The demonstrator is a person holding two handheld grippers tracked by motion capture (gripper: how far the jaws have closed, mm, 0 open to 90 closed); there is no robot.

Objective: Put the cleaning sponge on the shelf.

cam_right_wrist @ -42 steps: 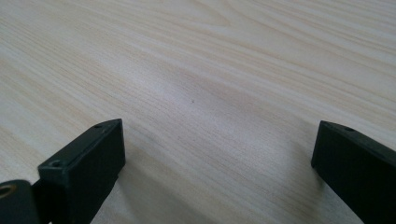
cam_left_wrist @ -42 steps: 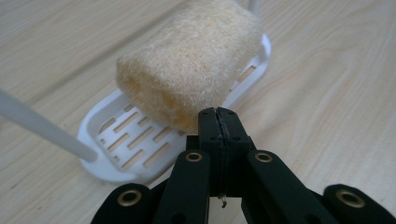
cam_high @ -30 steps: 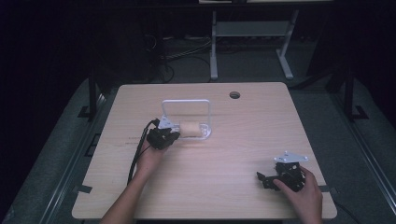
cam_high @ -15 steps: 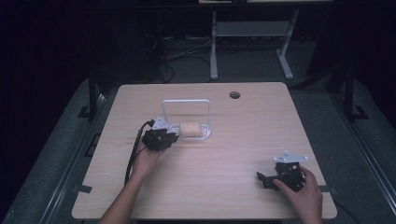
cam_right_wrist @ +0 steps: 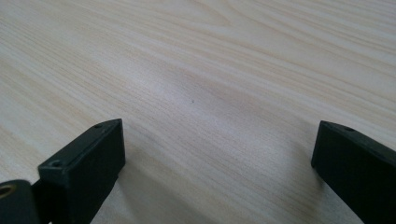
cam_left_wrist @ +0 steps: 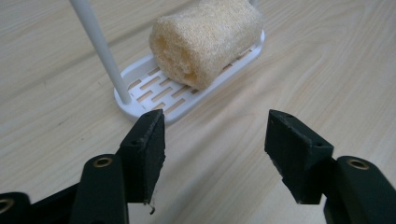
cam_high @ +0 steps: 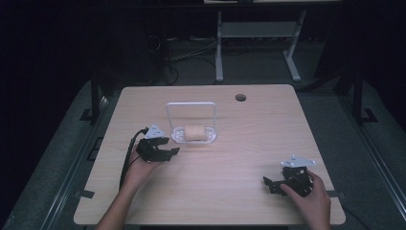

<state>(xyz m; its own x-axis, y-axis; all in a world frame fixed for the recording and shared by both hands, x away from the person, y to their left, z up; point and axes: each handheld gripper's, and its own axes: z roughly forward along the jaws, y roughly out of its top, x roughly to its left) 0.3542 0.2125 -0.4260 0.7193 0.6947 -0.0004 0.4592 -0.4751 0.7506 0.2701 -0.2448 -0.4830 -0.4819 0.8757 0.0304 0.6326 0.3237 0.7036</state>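
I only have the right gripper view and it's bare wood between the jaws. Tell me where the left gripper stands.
Observer: The left gripper is just short of the white rack, jaws open, having just been opening, nothing between them.
Operator: Say what's on that rack.
Observer: A loofah roll lies on its slotted tray.
Operator: Place my gripper against it.
Observer: Your right gripper is near the table's front right, apart from the rack.

table (cam_high: 230, 158): light wood | cable hole (cam_high: 240, 97): far edge | metal stand (cam_high: 256, 36): behind table
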